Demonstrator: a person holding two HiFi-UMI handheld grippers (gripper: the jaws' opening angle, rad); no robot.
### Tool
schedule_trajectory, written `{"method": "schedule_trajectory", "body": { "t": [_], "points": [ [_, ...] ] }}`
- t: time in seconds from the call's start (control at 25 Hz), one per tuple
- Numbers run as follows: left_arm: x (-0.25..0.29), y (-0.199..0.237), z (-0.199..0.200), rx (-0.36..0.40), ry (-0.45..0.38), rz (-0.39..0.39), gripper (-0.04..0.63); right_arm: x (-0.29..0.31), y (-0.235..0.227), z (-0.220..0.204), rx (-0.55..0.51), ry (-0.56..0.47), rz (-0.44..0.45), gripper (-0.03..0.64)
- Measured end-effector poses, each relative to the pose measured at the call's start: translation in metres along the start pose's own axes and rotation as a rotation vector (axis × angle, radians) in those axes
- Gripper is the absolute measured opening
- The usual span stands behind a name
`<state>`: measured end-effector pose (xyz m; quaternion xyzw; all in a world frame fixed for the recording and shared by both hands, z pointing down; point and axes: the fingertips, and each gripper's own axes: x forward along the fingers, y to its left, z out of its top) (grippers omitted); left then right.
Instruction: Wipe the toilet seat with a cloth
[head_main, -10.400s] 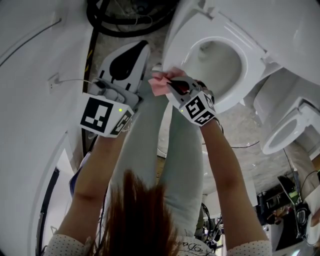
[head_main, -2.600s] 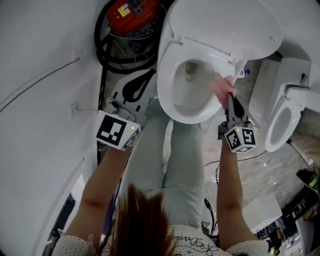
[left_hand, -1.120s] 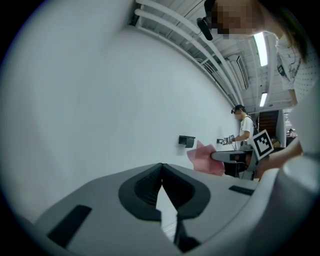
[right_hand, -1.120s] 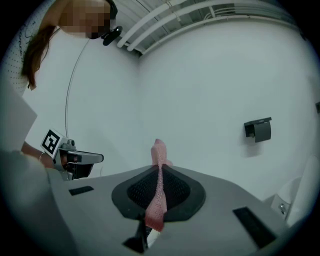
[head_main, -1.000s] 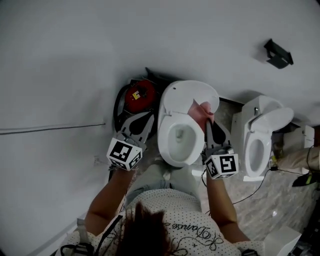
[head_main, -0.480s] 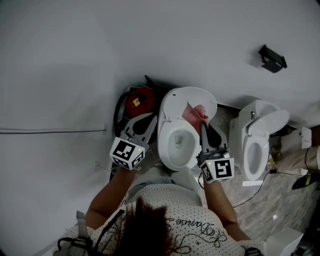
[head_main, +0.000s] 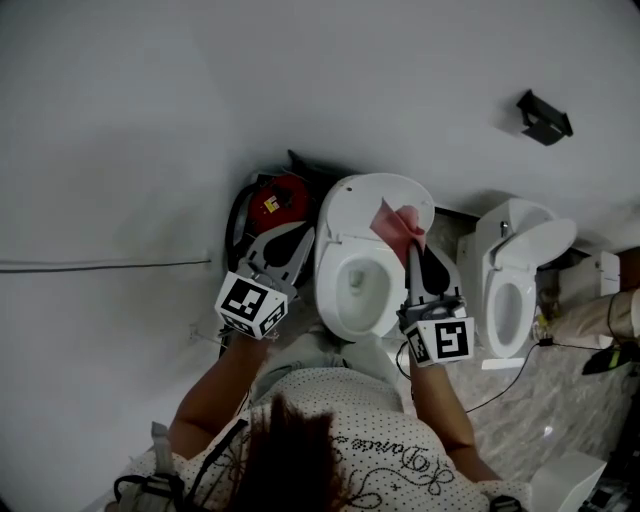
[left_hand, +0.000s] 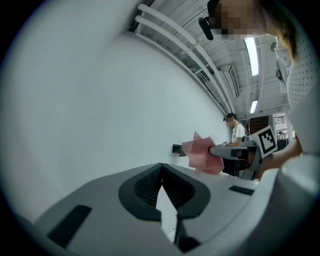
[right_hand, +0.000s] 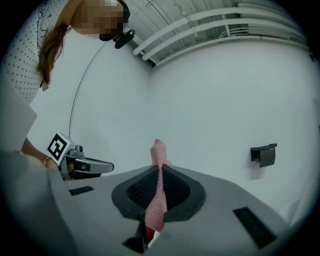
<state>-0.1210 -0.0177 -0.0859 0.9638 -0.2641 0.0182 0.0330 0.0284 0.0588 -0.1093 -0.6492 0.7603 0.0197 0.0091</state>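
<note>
A white toilet stands against the wall with its lid (head_main: 378, 196) raised and its seat (head_main: 335, 272) down around the bowl. A pink cloth (head_main: 402, 221) is pinched in my right gripper (head_main: 412, 242), which is shut on it. The cloth hangs in front of the lid, above the seat's back right part. Seen from the right gripper view, the cloth (right_hand: 158, 150) sticks up between the jaws of the right gripper (right_hand: 159, 175). My left gripper (head_main: 298, 236) hovers left of the bowl, shut and empty. Past the left gripper (left_hand: 162, 171), the left gripper view shows the cloth (left_hand: 201, 156).
A second white toilet (head_main: 512, 272) stands to the right. A red device with black hose (head_main: 270, 202) sits on the floor left of the toilet. A black bracket (head_main: 545, 115) hangs on the white wall. A person's sleeve (head_main: 608, 316) shows at the right edge.
The right gripper has carried the cloth from the seat's front rim, along the right side, up to the back by the lid. The head view has risen. The left gripper has stayed beside the bowl.
</note>
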Motion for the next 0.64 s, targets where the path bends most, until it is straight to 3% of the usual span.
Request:
{"method": "schedule_trajectory", "body": {
  "t": [0.64],
  "points": [
    [0.001,-0.018,0.000,0.016,-0.005,-0.031,-0.002,-0.022,-0.001,-0.005,-0.005,0.011,-0.029,0.023]
  ]
}}
